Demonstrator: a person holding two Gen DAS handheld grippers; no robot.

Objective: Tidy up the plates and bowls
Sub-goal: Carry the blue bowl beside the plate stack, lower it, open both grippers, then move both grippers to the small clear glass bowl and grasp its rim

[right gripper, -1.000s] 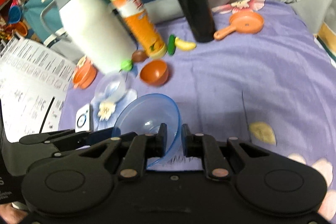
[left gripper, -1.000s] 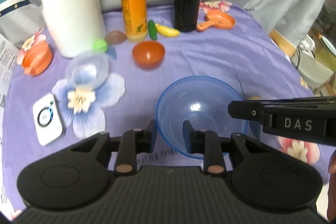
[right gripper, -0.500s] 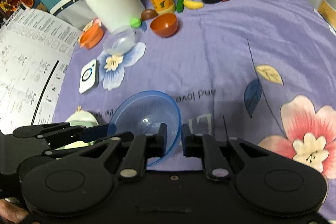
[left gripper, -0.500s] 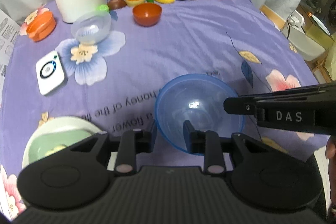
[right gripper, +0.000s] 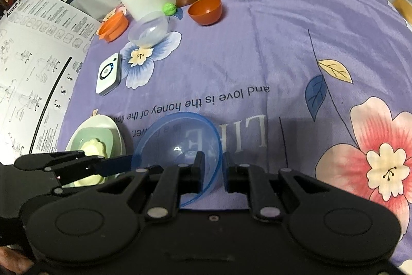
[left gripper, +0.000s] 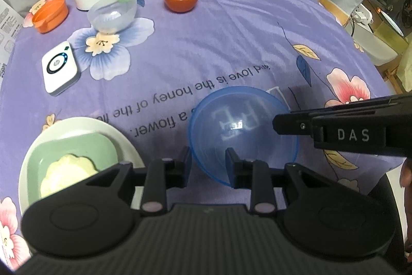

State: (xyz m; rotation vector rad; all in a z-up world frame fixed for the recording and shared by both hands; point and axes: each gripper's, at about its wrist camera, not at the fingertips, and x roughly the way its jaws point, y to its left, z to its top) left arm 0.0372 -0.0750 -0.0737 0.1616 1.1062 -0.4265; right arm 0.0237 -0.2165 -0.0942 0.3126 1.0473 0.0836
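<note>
— Fingers status? Both of our grippers pinch the blue bowl [left gripper: 242,130] at its rim: left gripper [left gripper: 208,164] near edge, right gripper [right gripper: 213,172] right edge.

— Change since earlier frame? We have carried the bowl back from the bottles; it now sits low over the purple cloth [left gripper: 231,43], beside the white plate [left gripper: 121,138].

— Contents? Blue bowl: empty. White plate: green square dish [left gripper: 85,151], holding a cream flower-shaped dish [left gripper: 67,172].

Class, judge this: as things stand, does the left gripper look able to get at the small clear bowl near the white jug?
Probably not yet: the left gripper straddles the blue bowl's rim, so it isn't free. Otherwise, open cloth leads to the clear bowl.
</note>
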